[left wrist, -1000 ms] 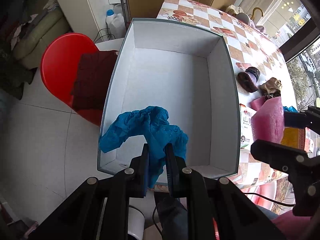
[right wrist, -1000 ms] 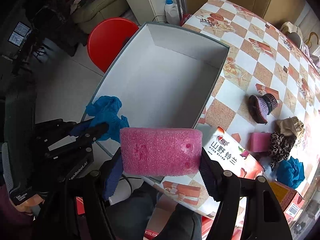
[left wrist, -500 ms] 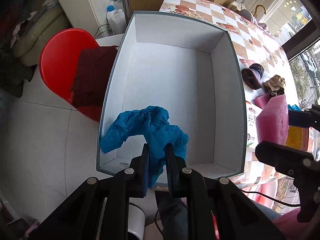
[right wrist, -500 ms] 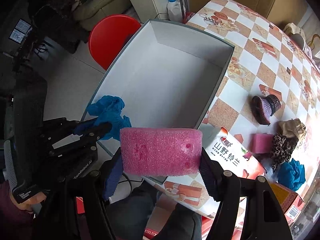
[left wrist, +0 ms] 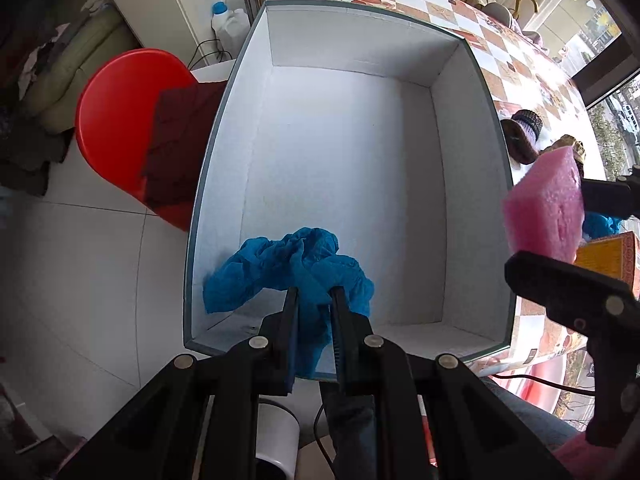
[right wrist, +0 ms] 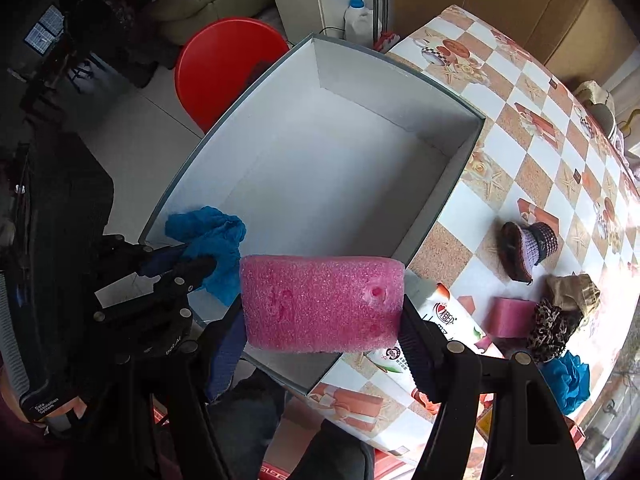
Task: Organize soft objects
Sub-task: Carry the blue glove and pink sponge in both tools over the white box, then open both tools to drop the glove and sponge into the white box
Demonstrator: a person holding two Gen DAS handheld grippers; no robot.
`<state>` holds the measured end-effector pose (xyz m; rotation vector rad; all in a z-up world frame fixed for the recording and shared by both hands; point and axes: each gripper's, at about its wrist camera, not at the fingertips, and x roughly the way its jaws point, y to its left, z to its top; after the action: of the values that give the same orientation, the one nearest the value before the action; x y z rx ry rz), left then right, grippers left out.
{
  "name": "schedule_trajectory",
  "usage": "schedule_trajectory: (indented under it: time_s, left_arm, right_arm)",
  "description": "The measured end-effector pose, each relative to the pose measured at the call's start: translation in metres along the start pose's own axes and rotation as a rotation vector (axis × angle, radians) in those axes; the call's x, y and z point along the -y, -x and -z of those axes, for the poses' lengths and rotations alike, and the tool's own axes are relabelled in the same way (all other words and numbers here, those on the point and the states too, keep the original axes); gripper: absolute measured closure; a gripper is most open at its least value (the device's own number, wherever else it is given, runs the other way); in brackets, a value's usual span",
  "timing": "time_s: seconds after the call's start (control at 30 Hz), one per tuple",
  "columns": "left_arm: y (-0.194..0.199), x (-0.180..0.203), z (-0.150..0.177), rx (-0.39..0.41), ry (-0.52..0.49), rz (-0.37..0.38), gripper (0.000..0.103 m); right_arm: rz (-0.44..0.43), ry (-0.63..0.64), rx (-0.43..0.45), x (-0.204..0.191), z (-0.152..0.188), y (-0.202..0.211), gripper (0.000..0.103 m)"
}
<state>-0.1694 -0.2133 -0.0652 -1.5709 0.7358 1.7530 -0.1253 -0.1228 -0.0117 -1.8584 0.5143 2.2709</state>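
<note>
A large white box [left wrist: 352, 184] [right wrist: 320, 168] with a grey rim lies open at the table's edge. My left gripper [left wrist: 314, 300] [right wrist: 188, 264] is shut on a crumpled blue cloth [left wrist: 288, 268] [right wrist: 212, 240], which hangs inside the box's near left corner. My right gripper [right wrist: 320, 312] is shut on a pink foam block [right wrist: 320, 300] [left wrist: 548, 208], held over the box's near right rim.
On the checked tablecloth [right wrist: 520, 152] lie a knitted hat [right wrist: 528, 248], a second pink block [right wrist: 512, 316], a leopard-print cloth [right wrist: 556, 324], another blue cloth [right wrist: 568, 376] and a printed packet [right wrist: 436, 320]. A red stool [left wrist: 120, 120] with dark fabric stands left of the box.
Both grippers have sunk a little toward the box. The blue cloth now hangs lower inside the corner, and the pink block has shifted nearer the box's rim.
</note>
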Motion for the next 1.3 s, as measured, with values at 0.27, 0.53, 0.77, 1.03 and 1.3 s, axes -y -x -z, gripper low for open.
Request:
schedule_trajectory:
  time_s: [0.27,0.53,0.77,1.03,1.3]
  left_arm:
    - [-0.01,-0.002,0.0,-0.024,0.003,-0.008,0.087]
    - [-0.019,-0.003,0.005,-0.05,-0.008,-0.027,0.087]
    - [-0.02,-0.002,0.012,-0.045,-0.024,-0.026,0.087]
    - [-0.02,0.002,0.011,-0.045,-0.044,-0.025,0.087]
    - [-0.011,0.002,0.014,-0.024,-0.04,-0.029,0.087]
  right_arm:
    - [0.018,0.057,-0.011,-0.007,-0.01,-0.016,0.032]
    - [0.015,0.122,-0.064,-0.017,-0.01,-0.043,0.032]
    - [-0.01,0.136,-0.137,-0.019,0.004,-0.062,0.032]
    - [-0.029,0.154,-0.172,-0.026,0.017,-0.066,0.032]
    - [0.01,0.131,-0.107,-0.021,0.019,-0.052,0.032]
